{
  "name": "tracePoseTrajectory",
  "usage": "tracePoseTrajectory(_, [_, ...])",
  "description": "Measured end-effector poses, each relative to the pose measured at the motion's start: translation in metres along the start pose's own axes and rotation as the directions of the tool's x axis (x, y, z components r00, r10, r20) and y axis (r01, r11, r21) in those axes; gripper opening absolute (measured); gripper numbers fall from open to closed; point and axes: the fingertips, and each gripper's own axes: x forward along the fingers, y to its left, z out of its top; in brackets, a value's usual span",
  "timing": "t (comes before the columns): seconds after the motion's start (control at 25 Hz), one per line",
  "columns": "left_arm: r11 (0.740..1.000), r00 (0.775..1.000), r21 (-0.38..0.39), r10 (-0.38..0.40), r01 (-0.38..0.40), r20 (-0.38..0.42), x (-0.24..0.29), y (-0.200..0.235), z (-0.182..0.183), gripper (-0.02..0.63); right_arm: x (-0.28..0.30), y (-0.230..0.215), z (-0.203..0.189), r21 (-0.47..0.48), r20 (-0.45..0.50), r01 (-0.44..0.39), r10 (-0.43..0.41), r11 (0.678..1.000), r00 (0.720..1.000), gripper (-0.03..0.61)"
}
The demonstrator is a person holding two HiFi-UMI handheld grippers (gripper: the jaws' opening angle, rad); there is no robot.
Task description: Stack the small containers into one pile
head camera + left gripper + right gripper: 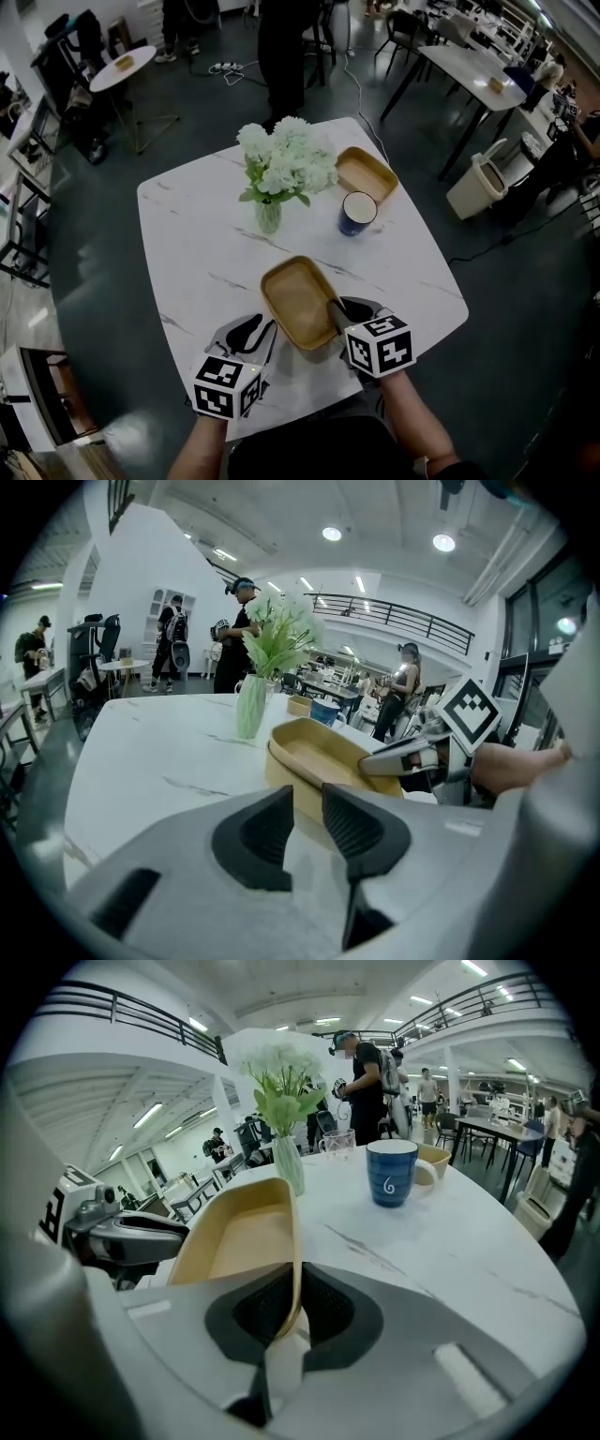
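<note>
My right gripper [292, 1309] has jaws clamped on the near container [298, 300] rim, left gripper [305, 829] jaws apart, empty, at its 7 o'clock; far container [366, 173] sits on the counter [187, 244] at 1 o'clock, nearer my right.

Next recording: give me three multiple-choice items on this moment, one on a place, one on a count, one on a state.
1. Where is the far tray?
A. beside the blue mug
B. under the vase
C. on the floor

2. How many tan trays lie on this table?
A. one
B. two
C. four

3. What is the right tool doing?
A. hanging open
B. pinching the near tray by its wall
C. holding the mug

Answers:
1 A: tray and mug sit side by side at the far corner.
2 B: one lies near, one far.
3 B: its pads close on the tray's wall.
</note>
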Motion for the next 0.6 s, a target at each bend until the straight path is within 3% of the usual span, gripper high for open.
tracePoseTrajectory(0.24, [0.999,0.999,-0.036,0.033,-0.031,0.040,0.013,-0.033,0.010,0.078,-0.033,-0.024,0.006,-0.033,0.005,-0.058,0.058,0.998,0.998,0.020])
tracePoseTrajectory(0.4, [0.995,0.996,-0.091,0.056,-0.050,0.066,0.036,-0.070,0.015,0.078,-0.057,-0.061,0.005,-0.064,-0.009,-0.082,0.082,0.995,0.997,0.020])
tracePoseTrajectory(0.6, [0.990,0.991,-0.107,0.098,-0.088,0.091,0.062,-0.110,0.026,0.078,-0.086,-0.106,0.006,-0.109,-0.012,-0.094,0.093,0.990,0.996,0.020])
